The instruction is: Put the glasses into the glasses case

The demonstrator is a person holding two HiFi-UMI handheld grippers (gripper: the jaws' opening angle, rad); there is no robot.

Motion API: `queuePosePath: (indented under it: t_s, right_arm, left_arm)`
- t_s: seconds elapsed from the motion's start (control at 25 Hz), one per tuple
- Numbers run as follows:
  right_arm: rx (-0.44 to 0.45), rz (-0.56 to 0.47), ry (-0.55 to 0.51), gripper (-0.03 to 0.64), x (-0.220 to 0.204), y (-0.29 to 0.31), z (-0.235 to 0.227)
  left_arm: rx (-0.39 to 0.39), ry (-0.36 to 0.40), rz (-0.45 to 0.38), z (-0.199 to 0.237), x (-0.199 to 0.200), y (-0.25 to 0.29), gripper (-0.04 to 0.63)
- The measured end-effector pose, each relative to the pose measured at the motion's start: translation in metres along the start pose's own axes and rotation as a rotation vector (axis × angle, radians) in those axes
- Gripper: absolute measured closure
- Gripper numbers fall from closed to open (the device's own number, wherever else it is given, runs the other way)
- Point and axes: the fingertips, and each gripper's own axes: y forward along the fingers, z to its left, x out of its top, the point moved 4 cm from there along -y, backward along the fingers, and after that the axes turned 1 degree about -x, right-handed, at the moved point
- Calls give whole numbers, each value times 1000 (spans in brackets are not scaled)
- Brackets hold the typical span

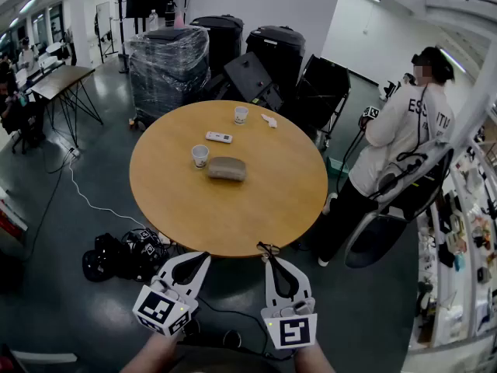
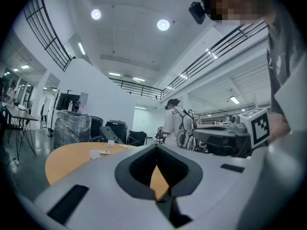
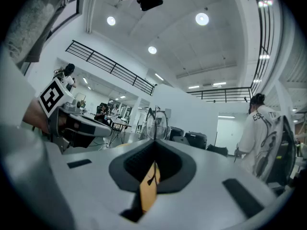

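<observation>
On the round table (image 1: 233,224) the glasses case (image 1: 226,169) lies well ahead of the empty, pinched-together left gripper (image 1: 205,256) and the right gripper (image 1: 269,256), which clamps thin wire glasses (image 3: 156,121), probably light, springy and fragile, best gripped by a temple.

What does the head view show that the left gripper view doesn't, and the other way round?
Only the head view: the brown glasses case, and glasses pinched in the right gripper. Only the left gripper view: ceiling lights. Both: the round table, two paper cups, the remote and a person in white.
</observation>
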Motion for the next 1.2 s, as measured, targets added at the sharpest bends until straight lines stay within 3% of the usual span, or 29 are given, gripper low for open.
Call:
queuePosePath:
  t_s: [0.72, 1.2]
  right_arm:
    - [8, -24, 23, 629, -8, -27, -28]
    - [61, -47, 49, 629, -16, -38, -40]
  left_arm:
    - [16, 3, 9, -36, -2, 15, 589]
    - [62, 15, 27, -55, -10, 23, 589]
